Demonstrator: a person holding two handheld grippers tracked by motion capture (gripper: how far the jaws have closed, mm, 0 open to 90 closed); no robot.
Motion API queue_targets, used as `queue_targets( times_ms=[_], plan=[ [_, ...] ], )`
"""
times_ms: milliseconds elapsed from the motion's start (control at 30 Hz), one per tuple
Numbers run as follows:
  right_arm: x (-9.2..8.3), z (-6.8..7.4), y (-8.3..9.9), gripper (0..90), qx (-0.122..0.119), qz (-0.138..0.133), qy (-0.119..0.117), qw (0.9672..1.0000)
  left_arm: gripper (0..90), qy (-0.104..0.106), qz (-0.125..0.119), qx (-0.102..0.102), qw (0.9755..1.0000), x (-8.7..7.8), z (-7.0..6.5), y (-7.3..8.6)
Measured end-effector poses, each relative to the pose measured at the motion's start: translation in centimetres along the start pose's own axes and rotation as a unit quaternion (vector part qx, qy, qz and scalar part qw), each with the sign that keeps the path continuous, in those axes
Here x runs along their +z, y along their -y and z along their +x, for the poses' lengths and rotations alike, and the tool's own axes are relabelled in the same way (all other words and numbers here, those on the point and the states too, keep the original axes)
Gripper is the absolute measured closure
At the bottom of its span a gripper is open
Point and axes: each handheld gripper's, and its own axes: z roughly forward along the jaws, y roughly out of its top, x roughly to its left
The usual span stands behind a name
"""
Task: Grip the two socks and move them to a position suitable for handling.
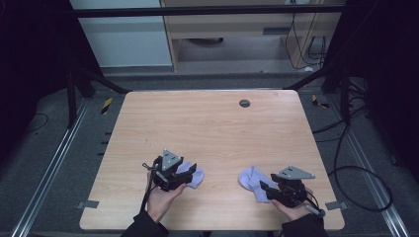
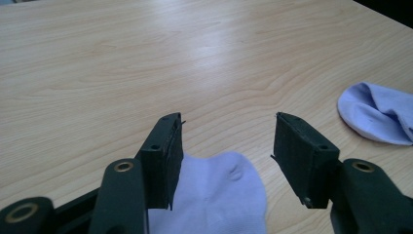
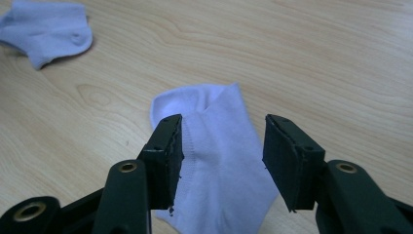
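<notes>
High view: wooden table (image 1: pixel 212 128), two pale lilac socks near 6 o'clock edge; left gripper (image 1: pixel 184 174) at 7 o'clock touching left sock (image 1: pixel 193 176), right gripper (image 1: pixel 264 188) at 5 o'clock over right sock (image 1: pixel 251 179).

Left gripper view: jaws apart, left sock's toe between them.

Right gripper view: jaws apart, straddling right sock.

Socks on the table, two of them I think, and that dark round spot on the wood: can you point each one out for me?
Left sock (image 2: pixel 214 195), left gripper view, on its flat middle between the open jaws.
Right sock (image 3: pixel 219 161), right gripper view, on its middle between the open jaws.
Dark round spot (image 1: pixel 244 103), high view, on its centre.
</notes>
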Motion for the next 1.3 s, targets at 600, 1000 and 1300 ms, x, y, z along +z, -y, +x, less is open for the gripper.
queue_targets(
  times_ms=[600, 1000, 1300],
  plan=[
    [1.0, 0.9, 1.0, 54.1, -0.013, 0.023, -0.025, 0.9993, 51.0, 0.041, 0.014, 0.03, 0.9986, 3.4, -4.3, -0.5],
    [1.3, 1.3, 1.8, 58.0, -0.023, 0.038, -0.037, 0.9983, 55.2, 0.065, 0.03, 0.041, 0.9966, 5.5, -6.8, -0.8],
    [1.7, 1.4, 2.1, 62.0, -0.024, 0.05, -0.042, 0.9976, 57.9, 0.083, 0.041, 0.045, 0.9947, 7.2, -8.4, -1.0]
  ],
)
